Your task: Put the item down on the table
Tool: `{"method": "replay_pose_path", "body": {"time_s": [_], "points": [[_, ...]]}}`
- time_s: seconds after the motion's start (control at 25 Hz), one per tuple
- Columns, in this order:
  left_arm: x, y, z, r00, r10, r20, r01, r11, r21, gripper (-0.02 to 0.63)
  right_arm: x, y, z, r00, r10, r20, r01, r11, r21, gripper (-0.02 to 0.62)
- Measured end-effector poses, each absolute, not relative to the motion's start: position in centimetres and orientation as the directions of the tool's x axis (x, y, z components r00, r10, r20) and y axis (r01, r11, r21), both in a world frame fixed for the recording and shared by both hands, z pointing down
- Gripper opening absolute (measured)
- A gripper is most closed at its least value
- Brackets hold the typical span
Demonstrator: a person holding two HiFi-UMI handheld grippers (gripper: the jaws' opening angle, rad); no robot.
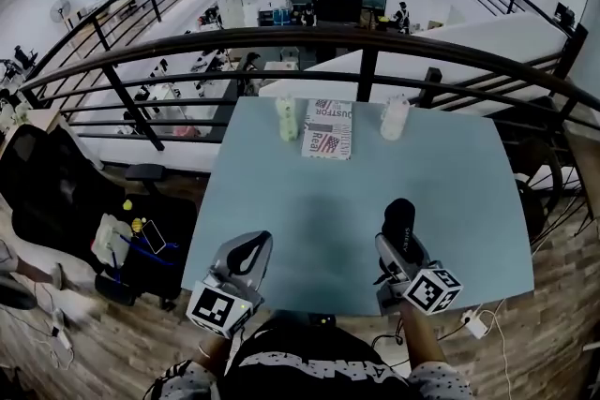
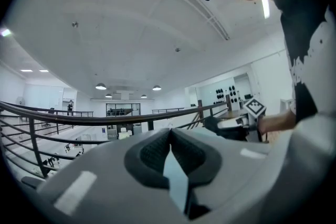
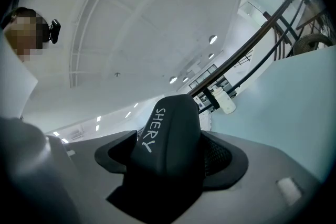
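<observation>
A black soft item (image 1: 400, 218) printed "SHERY" (image 3: 169, 123) is clamped in my right gripper (image 1: 397, 239), which is shut on it. It sticks up out of the jaws above the front right part of the light blue table (image 1: 309, 201). In the right gripper view the item fills the space between the pads of the right gripper (image 3: 176, 157). My left gripper (image 1: 247, 250) sits over the table's front left, shut with nothing in it; its pads meet in the left gripper view (image 2: 170, 139). That view also shows the right gripper's marker cube (image 2: 254, 107).
At the table's far side stand a pale bottle (image 1: 286, 119), a printed booklet with a flag (image 1: 328, 128) and a white bottle (image 1: 395, 117) (image 3: 223, 102). A dark railing (image 1: 366, 40) runs behind the table. A bag and clutter (image 1: 131, 244) lie on the floor at left.
</observation>
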State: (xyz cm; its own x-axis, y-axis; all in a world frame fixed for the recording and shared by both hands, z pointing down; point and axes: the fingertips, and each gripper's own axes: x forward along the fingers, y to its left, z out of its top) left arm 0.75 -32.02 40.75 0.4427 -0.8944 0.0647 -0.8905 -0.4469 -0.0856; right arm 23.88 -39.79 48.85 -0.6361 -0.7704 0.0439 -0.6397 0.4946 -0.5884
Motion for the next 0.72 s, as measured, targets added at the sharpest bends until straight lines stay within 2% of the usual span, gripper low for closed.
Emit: {"method": "replay_pose_path", "body": {"time_s": [0.72], "points": [[-2.1, -38.2, 41.6, 0.435, -0.896, 0.091, -0.897, -0.44, -0.044, 0.0, 22.4, -46.2, 53.6, -0.593, -0.785, 0.177, -0.706, 0.402, -0.583, 0.385]]}}
